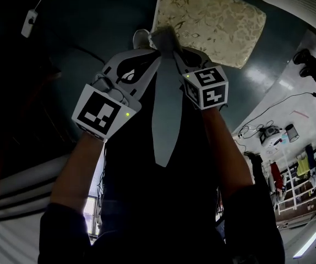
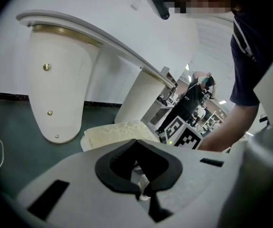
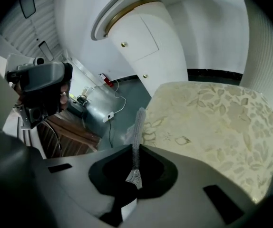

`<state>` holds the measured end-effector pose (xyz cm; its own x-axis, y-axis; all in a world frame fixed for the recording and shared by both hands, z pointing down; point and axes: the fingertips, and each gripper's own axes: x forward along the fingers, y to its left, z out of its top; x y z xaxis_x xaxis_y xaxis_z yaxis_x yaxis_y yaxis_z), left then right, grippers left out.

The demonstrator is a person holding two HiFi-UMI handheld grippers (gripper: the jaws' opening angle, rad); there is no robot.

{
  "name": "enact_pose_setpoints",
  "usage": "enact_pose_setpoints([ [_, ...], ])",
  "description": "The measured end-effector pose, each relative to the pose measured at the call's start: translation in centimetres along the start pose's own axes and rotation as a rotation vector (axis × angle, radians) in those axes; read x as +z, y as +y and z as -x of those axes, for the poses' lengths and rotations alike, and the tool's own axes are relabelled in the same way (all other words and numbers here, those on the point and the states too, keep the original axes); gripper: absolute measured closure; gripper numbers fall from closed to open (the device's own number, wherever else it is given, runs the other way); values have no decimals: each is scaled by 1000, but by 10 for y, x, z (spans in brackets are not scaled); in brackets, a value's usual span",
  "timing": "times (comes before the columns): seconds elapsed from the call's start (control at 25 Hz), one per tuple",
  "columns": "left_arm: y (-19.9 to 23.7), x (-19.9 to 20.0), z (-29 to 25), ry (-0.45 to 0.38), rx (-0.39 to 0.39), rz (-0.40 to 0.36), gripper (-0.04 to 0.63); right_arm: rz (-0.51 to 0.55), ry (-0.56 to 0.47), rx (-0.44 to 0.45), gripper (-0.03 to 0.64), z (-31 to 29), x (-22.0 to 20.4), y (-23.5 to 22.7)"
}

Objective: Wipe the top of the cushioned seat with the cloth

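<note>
The cushioned seat (image 1: 213, 21) is cream with a leaf pattern and lies on the dark floor ahead of both grippers; it also shows in the left gripper view (image 2: 117, 132) and fills the right gripper view (image 3: 212, 122). A grey cloth (image 1: 166, 109) hangs down in a long strip between the two grippers. My left gripper (image 1: 146, 44) and right gripper (image 1: 173, 44) meet at the cloth's upper end, just short of the seat's near edge. The right gripper (image 3: 135, 163) is shut on the cloth's edge (image 3: 137, 127). The left gripper (image 2: 139, 167) is shut on a bit of pale cloth (image 2: 144, 183).
A white curved counter on a rounded pedestal (image 2: 55, 94) stands behind the seat, with a ribbed white column (image 2: 139, 96) beside it. A cable with a white plug (image 1: 30, 20) lies on the floor at left. A person (image 2: 189, 99) stands far back. Clutter and cables (image 1: 268, 133) lie at right.
</note>
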<state>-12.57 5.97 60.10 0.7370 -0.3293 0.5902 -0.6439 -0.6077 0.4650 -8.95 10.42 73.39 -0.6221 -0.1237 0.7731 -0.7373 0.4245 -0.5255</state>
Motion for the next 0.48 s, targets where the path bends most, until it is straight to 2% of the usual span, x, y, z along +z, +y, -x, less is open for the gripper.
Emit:
enact_pose_setpoints([
  [0.48,-72,29,-93,95,-116,-114,589,-126,-73,-85,583,73,-37,-93],
])
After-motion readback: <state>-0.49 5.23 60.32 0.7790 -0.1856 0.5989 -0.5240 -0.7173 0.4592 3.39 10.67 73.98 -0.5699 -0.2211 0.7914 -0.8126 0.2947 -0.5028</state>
